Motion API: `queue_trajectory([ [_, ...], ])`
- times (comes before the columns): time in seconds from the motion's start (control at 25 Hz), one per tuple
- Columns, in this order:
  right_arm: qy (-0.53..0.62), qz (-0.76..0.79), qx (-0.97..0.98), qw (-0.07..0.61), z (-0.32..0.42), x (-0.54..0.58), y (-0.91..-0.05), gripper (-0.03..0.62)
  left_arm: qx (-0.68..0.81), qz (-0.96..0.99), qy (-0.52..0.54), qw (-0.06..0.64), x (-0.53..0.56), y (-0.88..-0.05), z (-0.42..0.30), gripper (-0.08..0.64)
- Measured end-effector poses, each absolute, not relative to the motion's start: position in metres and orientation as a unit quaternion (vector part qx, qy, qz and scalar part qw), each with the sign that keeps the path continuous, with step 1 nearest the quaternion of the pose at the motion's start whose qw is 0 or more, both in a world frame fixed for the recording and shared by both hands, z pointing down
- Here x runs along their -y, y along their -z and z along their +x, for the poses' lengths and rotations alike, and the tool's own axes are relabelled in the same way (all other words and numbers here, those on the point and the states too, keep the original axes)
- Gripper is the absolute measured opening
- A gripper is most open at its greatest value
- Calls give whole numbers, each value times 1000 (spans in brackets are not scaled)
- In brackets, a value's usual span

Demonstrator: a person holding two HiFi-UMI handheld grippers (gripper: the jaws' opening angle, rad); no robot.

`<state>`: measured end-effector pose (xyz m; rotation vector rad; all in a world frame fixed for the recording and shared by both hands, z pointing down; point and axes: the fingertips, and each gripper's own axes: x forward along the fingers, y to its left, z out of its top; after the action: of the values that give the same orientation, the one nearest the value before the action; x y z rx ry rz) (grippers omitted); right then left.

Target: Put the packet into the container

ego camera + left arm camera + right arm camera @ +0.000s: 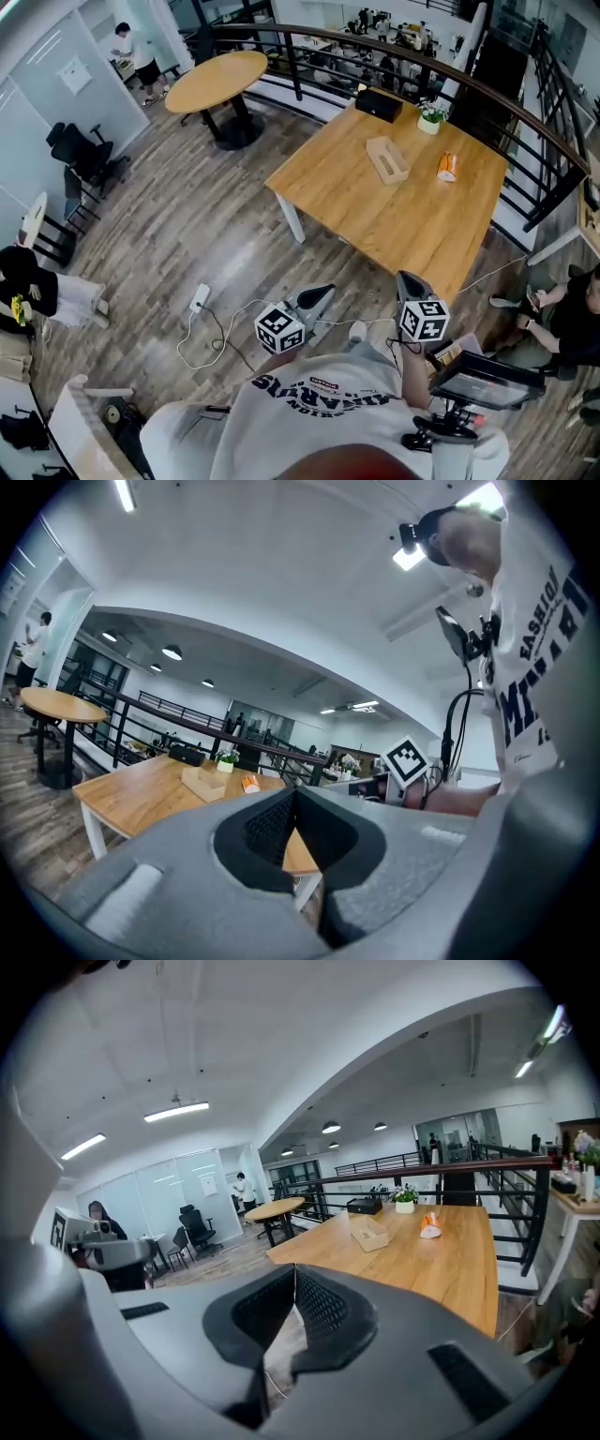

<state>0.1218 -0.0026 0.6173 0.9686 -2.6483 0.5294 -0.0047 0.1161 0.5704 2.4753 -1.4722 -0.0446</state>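
Observation:
An orange packet [447, 166] lies on the square wooden table [412, 225], to the right of an open wooden container [386, 159]. Both grippers hang in the air in front of the person's chest, short of the table's near edge and far from both objects. My left gripper [323, 292] is shut with nothing in it, its jaw tips meeting in the left gripper view [292, 794]. My right gripper [405, 278] is also shut and empty [294, 1269]. The right gripper view looks across the table at the container [368, 1234] and the packet [429, 1226].
A black box [379, 104] and a small potted plant [430, 119] stand at the table's far edge by the curved railing [506, 103]. A power strip [200, 298] with a cable lies on the floor. A round table [217, 81] stands behind, and a person [572, 319] sits at right.

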Motion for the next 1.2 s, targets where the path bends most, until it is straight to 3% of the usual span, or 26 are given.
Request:
queue_trajectory([
  [0.2,-191,321,918,131,116,63,-634,9,514,851,44,97,-45,-539,-4,3],
  [0.48,-170,304,929,123,107,113,-627,9,520,847,34,107,10,-554,-7,3],
  [0.84,-214,320,906,174,106,144,-670,9,496,856,32,141,66,-578,-19,3],
  [1.2,-213,377,887,159,68,233,-639,9,423,894,34,142,177,-574,-47,3],
])
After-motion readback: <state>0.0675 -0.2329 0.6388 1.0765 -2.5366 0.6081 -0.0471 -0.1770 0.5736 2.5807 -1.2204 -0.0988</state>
